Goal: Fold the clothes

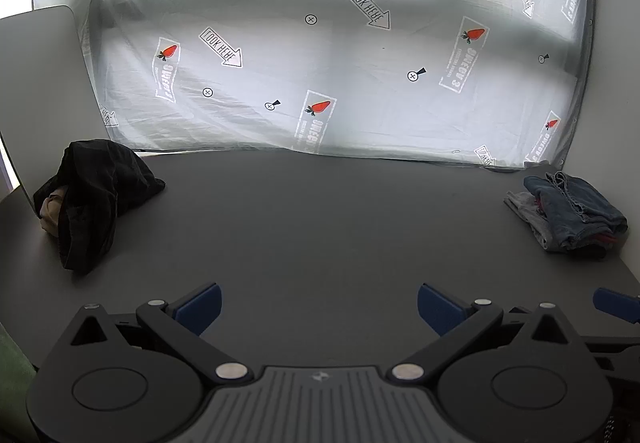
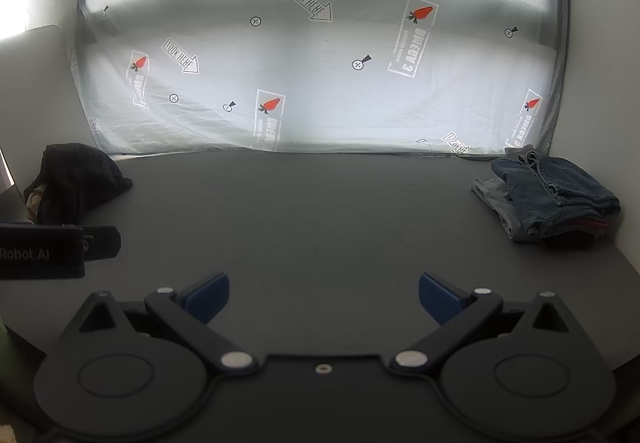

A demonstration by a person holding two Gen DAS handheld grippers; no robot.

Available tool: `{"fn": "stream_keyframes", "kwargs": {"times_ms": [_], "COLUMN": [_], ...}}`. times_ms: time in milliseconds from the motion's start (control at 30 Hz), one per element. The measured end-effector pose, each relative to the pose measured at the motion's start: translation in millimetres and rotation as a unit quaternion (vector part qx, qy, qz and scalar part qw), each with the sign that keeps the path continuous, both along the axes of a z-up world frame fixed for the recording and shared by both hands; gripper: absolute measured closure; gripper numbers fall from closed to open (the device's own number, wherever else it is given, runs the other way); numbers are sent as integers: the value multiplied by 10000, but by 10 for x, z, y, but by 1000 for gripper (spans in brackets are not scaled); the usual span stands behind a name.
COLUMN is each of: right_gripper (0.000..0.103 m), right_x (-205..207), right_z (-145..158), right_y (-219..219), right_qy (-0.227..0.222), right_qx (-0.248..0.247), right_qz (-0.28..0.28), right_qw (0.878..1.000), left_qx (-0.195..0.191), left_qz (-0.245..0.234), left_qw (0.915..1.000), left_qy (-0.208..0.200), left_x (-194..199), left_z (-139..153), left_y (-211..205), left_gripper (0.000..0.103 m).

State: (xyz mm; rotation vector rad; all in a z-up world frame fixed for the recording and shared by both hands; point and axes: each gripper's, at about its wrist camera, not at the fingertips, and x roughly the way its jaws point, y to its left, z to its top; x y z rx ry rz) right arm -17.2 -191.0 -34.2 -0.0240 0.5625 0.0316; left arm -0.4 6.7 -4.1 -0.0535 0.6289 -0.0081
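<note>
While both my grippers hover empty, the clothes wait.
My left gripper (image 1: 319, 307) and right gripper (image 2: 324, 297) are spread wide above the dark table (image 1: 320, 211); black heap (image 1: 92, 199) left, folded jeans (image 2: 556, 195) right.

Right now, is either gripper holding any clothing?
No. The left gripper and right gripper are open over bare table, apart from both piles.

dark table (image 1: 320, 211), printed backdrop sheet (image 1: 320, 55)
</note>
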Motion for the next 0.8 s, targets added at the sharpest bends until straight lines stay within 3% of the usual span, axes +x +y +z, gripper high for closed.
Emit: {"fn": "stream_keyframes", "kwargs": {"times_ms": [800], "right_gripper": [1], "right_x": [-15], "right_z": [-1], "right_y": [27], "right_qy": [0], "right_qx": [3], "right_qz": [-13], "right_qw": [10000], "left_qx": [44], "left_qz": [-22], "left_qw": [10000], "left_qy": [-7], "left_x": [-17], "left_z": [33], "left_y": [-2], "left_gripper": [0]}}
